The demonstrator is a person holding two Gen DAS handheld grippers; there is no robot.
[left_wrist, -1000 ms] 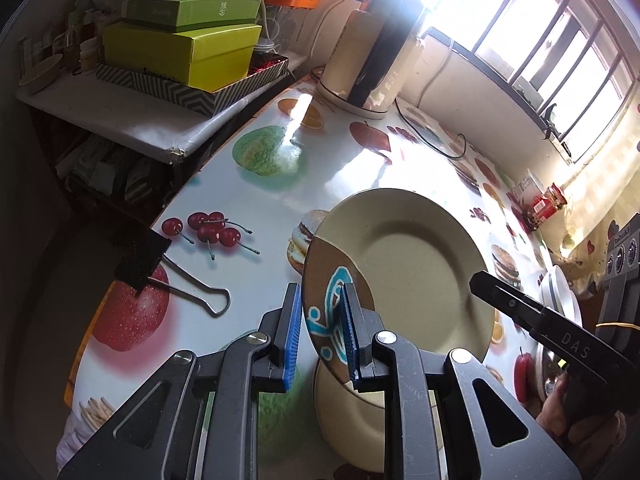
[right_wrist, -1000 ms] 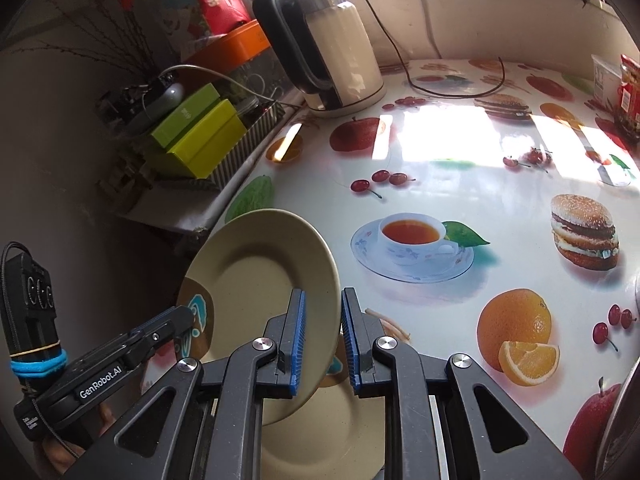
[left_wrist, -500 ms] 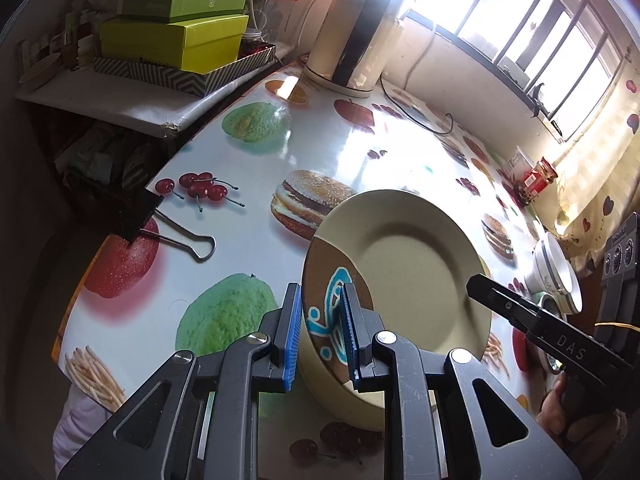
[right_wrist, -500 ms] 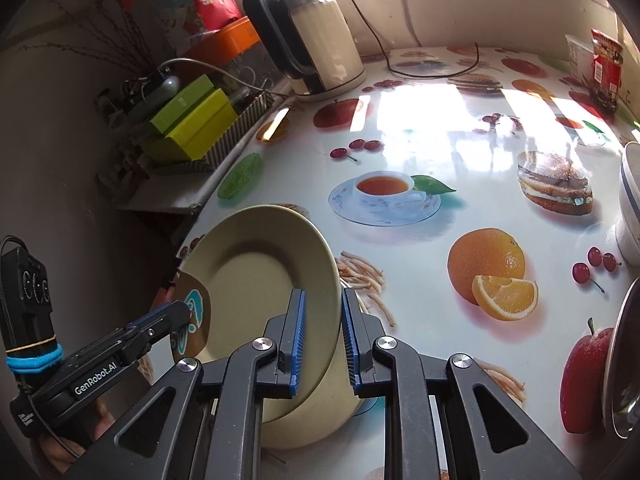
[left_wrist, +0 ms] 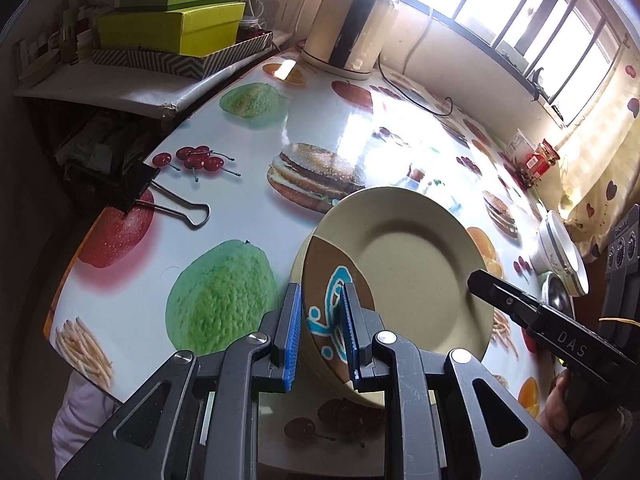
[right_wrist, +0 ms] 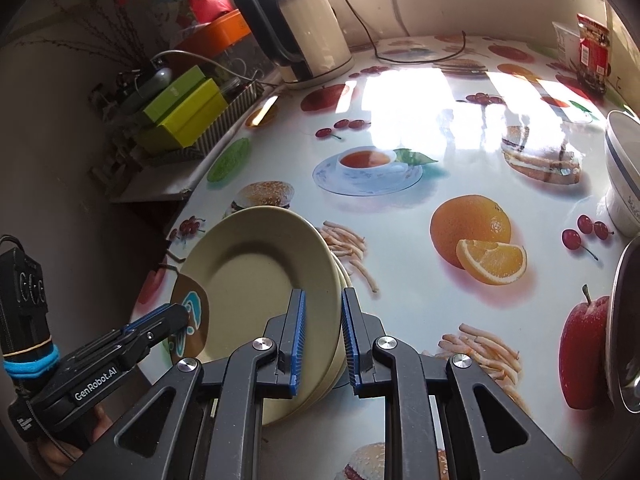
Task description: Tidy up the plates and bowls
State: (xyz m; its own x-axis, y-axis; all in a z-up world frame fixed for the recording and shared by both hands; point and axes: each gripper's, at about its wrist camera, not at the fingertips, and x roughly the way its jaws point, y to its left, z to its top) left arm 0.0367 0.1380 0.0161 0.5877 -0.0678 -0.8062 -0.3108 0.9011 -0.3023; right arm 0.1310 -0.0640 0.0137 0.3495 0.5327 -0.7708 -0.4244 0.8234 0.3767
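Observation:
A stack of beige plates (left_wrist: 412, 264) with a brown and blue patterned patch is held between both grippers, tilted, low over the fruit-print table (left_wrist: 240, 208). My left gripper (left_wrist: 319, 334) is shut on the patterned rim. My right gripper (right_wrist: 322, 336) is shut on the opposite rim of the stack (right_wrist: 256, 280); it also shows in the left wrist view (left_wrist: 480, 280). A white bowl with a blue rim (right_wrist: 624, 160) stands at the table's right edge, also seen in the left wrist view (left_wrist: 560, 256).
An electric kettle (right_wrist: 300, 32) with its cord stands at the back. Green boxes (left_wrist: 172, 28) sit on a side shelf at the left. A black binder clip (left_wrist: 136, 188) grips the table's left edge. A metal pan rim (right_wrist: 622, 320) is at the right. Red snack packets (right_wrist: 594, 48) lie far right.
Both grippers have carried the plates back and right across the table, lower over it. The table print under the plates has shifted from the burger to the green fruit and fries.

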